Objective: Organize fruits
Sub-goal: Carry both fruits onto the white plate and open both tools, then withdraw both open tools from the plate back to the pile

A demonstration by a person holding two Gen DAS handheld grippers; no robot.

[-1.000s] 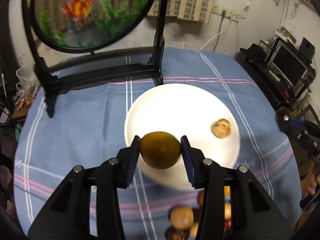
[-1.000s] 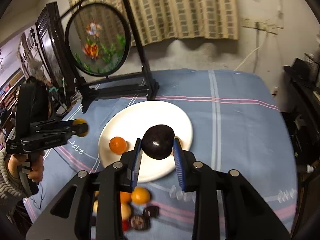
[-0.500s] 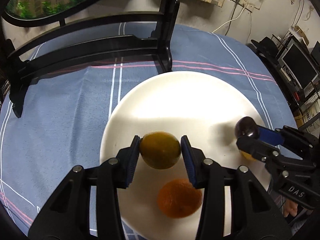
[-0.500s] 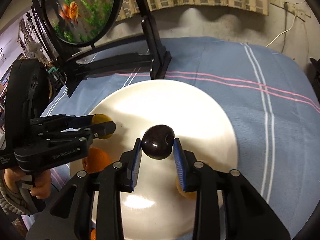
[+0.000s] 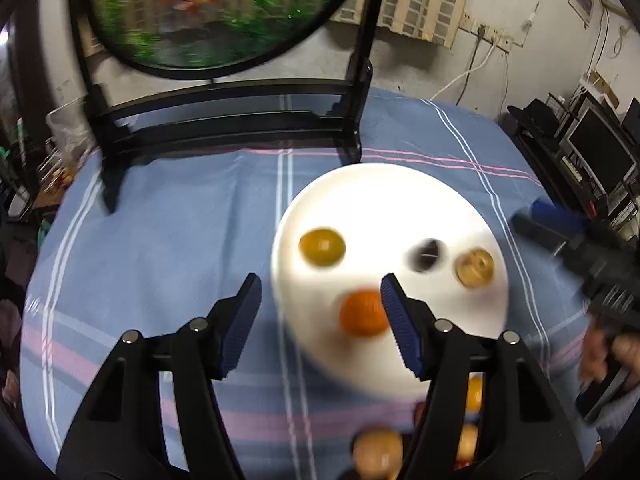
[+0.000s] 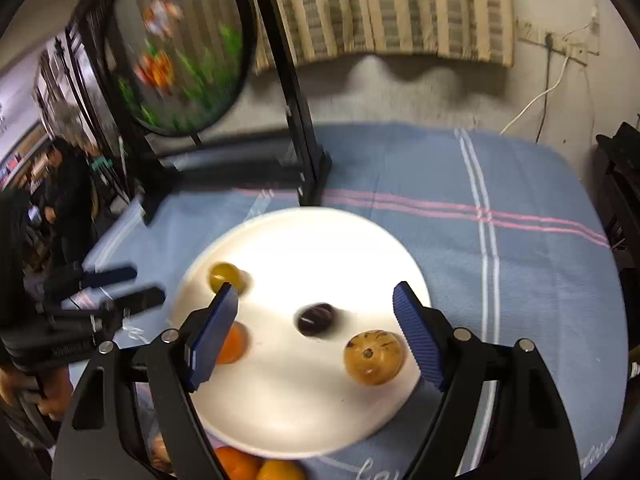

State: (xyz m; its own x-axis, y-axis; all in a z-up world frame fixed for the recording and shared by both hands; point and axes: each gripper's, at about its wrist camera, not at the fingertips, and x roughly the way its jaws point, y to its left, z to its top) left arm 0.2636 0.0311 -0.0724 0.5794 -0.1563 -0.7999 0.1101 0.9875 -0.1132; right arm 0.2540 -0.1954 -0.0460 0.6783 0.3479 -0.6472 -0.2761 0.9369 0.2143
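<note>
Both fruits now released onto plate (image 5: 384,192) (claws apart)

The left gripper (image 5: 320,312) and right gripper (image 6: 316,332) both hang with fingers spread wide, nothing between them.

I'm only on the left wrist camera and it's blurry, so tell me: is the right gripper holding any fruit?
Observer: No. In the right wrist view the right gripper has its fingers wide apart with nothing clamped.
Operator: Where's the dark fruit, then?
Observer: The dark fruit lies free on the white plate, between those fingers and touching neither.
Operator: Is anything off the plate?
Observer: Yes, at least two orange fruits lie on the blue cloth at the plate's near rim.
</note>
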